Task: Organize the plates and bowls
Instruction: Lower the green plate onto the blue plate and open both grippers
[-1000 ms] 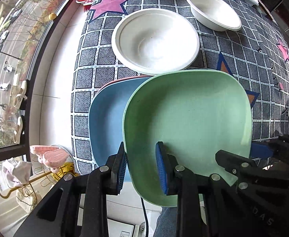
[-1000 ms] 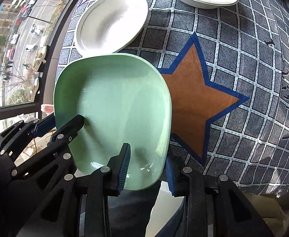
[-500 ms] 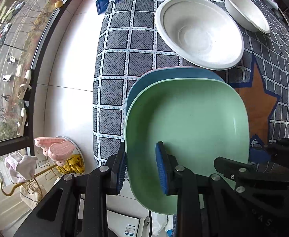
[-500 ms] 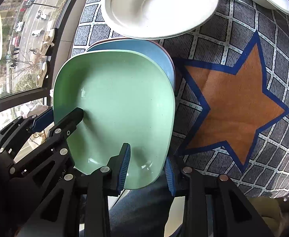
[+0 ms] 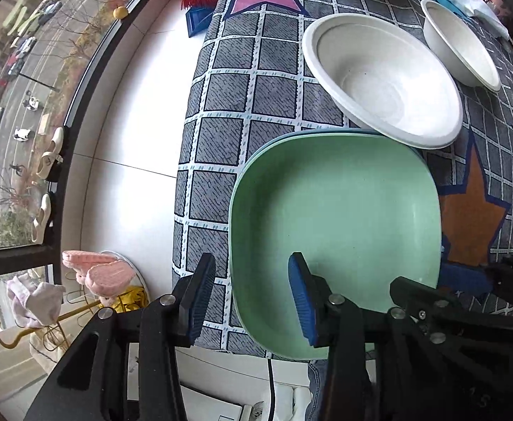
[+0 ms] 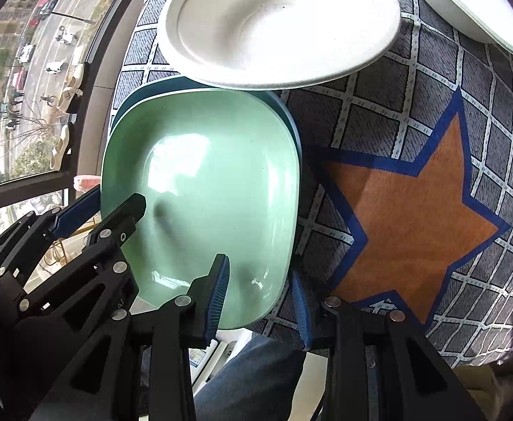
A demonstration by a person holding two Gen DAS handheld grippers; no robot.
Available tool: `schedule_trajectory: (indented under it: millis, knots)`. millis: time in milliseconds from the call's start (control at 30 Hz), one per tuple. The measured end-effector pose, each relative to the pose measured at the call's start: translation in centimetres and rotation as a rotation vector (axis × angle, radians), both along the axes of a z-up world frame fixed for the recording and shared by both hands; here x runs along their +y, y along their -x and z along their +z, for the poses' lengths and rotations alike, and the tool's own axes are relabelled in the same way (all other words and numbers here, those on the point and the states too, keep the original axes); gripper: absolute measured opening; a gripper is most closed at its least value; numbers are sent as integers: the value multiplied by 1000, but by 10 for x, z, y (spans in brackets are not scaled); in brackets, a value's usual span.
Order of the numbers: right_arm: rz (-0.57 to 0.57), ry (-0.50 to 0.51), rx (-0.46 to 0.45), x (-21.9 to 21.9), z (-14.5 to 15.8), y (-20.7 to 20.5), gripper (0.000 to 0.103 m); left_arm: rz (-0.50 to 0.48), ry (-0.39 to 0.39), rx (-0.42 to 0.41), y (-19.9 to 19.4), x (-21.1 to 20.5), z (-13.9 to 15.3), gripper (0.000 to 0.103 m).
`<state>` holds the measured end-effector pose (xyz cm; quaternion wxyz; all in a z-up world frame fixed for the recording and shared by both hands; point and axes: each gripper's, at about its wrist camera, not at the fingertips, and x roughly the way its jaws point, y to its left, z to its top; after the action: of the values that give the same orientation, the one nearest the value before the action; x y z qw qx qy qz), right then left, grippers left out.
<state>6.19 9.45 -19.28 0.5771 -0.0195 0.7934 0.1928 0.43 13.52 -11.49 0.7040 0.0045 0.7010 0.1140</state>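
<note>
Straddling the green plate's (image 5: 337, 217) left rim, the left tongs (image 5: 252, 298) gape, pads clear of it. That plate lies nested on a blue plate (image 6: 144, 96) at the desk's (image 5: 221, 105) near edge. Right tongs (image 6: 260, 294) are likewise parted around its right rim. White bowls (image 5: 382, 73) sit farther back.

White bowl (image 5: 382, 77) crowds green plate's (image 5: 333, 231) far edge; star cloth (image 6: 414, 210) rightward lies bare.
</note>
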Motion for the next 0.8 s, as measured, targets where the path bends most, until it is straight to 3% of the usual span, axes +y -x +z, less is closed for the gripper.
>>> schedule_trajectory:
  millis: [33, 100, 167, 333, 800]
  knots:
    - [-15, -3, -14, -2, 2, -2, 43, 10, -17, -17, 0, 3, 4, 54]
    - [-47, 3, -52, -11, 8, -5, 72, 30, -23, -38, 0, 11, 10, 69]
    - [-81, -23, -60, -18, 11, -10, 84, 37, -20, -42, -1, 16, 13, 73]
    - [-118, -29, -76, -32, 20, -14, 84, 21, -33, -51, 2, 14, 20, 74]
    - [-212, 67, -25, -95, 11, 26, 84, -40, 89, -24, 15, -36, 24, 78]
